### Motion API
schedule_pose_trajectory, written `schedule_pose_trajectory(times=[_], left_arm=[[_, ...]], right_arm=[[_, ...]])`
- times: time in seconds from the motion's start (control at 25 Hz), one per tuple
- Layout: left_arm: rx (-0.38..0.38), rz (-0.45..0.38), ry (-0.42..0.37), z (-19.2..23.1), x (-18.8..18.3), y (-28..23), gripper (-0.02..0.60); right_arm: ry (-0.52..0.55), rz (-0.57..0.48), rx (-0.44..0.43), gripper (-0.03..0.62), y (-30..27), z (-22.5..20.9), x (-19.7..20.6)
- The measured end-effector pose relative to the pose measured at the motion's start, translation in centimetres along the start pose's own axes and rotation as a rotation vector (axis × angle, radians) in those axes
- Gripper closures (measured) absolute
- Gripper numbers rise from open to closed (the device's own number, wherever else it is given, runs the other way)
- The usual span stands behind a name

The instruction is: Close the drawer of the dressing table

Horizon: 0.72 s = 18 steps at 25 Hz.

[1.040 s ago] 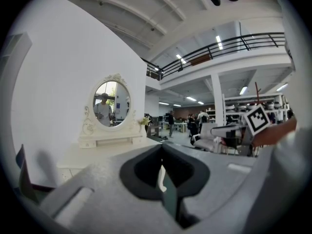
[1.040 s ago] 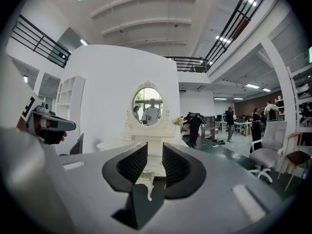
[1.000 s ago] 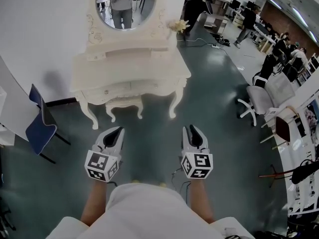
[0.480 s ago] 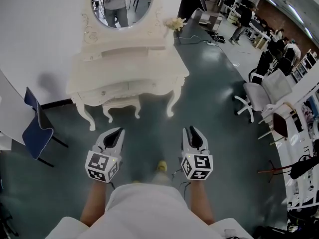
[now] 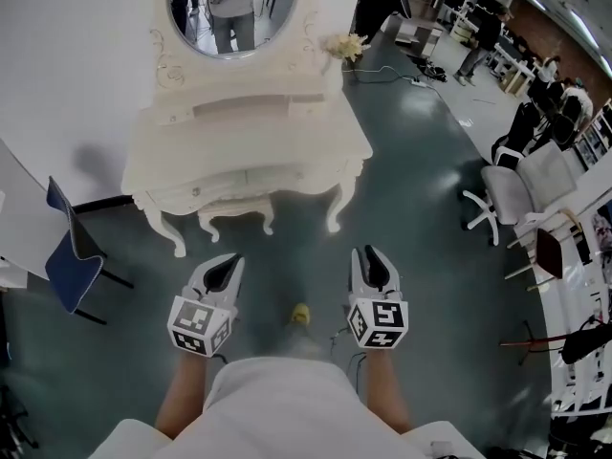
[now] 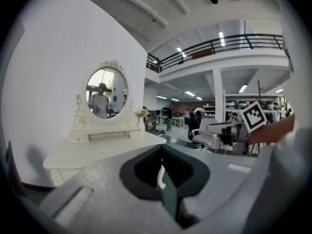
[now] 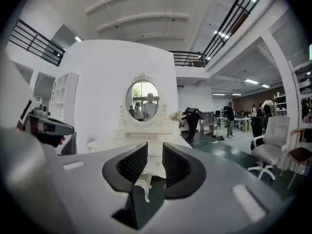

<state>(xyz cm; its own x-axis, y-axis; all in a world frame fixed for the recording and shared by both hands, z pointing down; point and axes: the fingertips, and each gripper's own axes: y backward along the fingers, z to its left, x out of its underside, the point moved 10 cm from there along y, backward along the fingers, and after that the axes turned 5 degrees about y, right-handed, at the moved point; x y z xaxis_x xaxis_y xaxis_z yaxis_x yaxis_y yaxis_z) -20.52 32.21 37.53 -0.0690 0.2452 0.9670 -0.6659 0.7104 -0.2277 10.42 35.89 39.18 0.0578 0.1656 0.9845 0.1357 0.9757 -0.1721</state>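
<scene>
Head view: dressing table (image 5: 249,137) stands well ahead of left gripper (image 5: 228,264) and right gripper (image 5: 369,255), both narrowly parted, empty.

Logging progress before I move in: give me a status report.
Left gripper, right gripper empty, jaws slightly apart, short of dressing table. Drawer front faces us; open or shut unclear. Floor between bare; blue chair off left.

one dressing table (image 5: 251,134), one oval mirror (image 5: 232,6), one blue chair (image 5: 69,252), two grippers (image 5: 229,261) (image 5: 368,253)
</scene>
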Motion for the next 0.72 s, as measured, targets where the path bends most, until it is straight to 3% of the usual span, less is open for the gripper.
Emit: schedule_pose_trajectory(times=[0.32,0.72], left_arm=[[-0.051,0.021,0.001,3.4,-2.3,-9.3,0.581],[-0.082,0.053,-0.019,3.2,-4.3,-17.4,0.581]], right_arm=[[-0.006,0.015,-0.053,0.514,-9.6,-5.5,-0.7],[-0.027,0.013,-0.120,0.514,-17.5,-11.4,-1.2]])
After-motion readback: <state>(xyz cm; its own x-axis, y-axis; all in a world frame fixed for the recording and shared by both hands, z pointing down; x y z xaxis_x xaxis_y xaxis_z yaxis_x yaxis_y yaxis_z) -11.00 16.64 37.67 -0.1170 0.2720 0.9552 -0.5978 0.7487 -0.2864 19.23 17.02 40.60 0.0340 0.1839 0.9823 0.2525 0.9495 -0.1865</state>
